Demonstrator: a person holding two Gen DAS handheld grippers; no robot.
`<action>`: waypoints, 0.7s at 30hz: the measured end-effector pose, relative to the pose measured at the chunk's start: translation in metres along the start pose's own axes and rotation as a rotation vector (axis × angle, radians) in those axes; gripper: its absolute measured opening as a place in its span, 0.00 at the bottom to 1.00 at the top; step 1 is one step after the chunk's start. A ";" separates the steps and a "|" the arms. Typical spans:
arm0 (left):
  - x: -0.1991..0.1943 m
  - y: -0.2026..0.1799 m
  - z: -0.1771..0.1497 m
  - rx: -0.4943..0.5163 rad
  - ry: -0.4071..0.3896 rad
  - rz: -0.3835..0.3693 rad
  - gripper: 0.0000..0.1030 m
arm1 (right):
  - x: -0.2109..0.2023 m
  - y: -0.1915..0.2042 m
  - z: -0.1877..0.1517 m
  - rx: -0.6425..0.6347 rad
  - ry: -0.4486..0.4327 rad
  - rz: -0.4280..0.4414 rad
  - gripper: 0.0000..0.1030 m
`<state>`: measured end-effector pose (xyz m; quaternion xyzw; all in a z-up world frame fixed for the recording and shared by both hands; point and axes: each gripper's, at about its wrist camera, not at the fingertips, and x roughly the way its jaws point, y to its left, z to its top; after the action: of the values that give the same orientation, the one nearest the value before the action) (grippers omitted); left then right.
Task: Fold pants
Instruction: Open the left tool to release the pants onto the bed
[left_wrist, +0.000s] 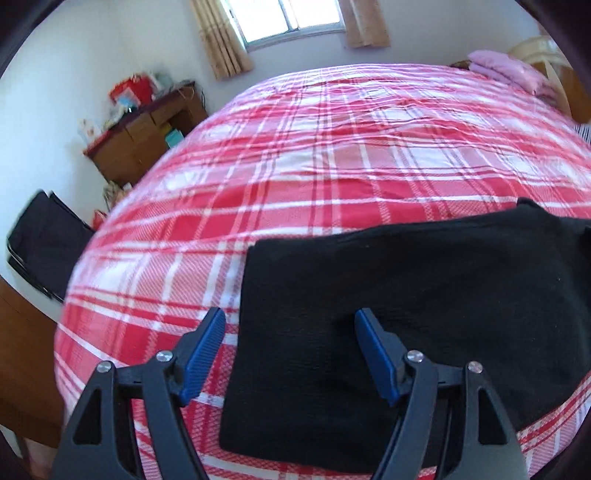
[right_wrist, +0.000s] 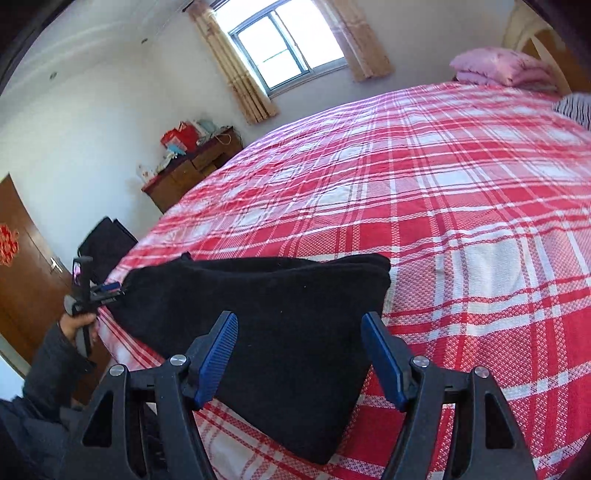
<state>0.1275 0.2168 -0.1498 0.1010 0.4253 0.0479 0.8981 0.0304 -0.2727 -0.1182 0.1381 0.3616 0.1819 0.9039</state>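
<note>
Where red plaid sheet (left_wrist: 332, 155) lies, fuzzy black pants (left_wrist: 388, 306) (apparently knit) sit folded square.

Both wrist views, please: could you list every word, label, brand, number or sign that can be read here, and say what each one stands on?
No text can be read in either view.
Red ornament on the brown door: a decorative sign, too blurred to read.
Red bags and boxes on the wooden cabinet: any print is too small to read.
Black pants, plaid bedsheet, pink bedding: no lettering visible.
</note>
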 end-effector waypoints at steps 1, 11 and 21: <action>0.001 0.000 0.000 -0.009 -0.001 -0.009 0.73 | 0.001 0.001 -0.001 -0.016 0.002 -0.005 0.69; 0.006 0.019 -0.008 -0.153 -0.019 -0.195 0.80 | 0.001 0.002 -0.004 -0.007 0.009 0.004 0.69; 0.002 0.031 -0.007 -0.161 0.007 -0.258 0.44 | 0.004 0.003 -0.005 -0.018 0.011 -0.007 0.69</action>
<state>0.1238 0.2486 -0.1487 -0.0271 0.4326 -0.0335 0.9005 0.0289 -0.2673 -0.1226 0.1277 0.3656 0.1830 0.9036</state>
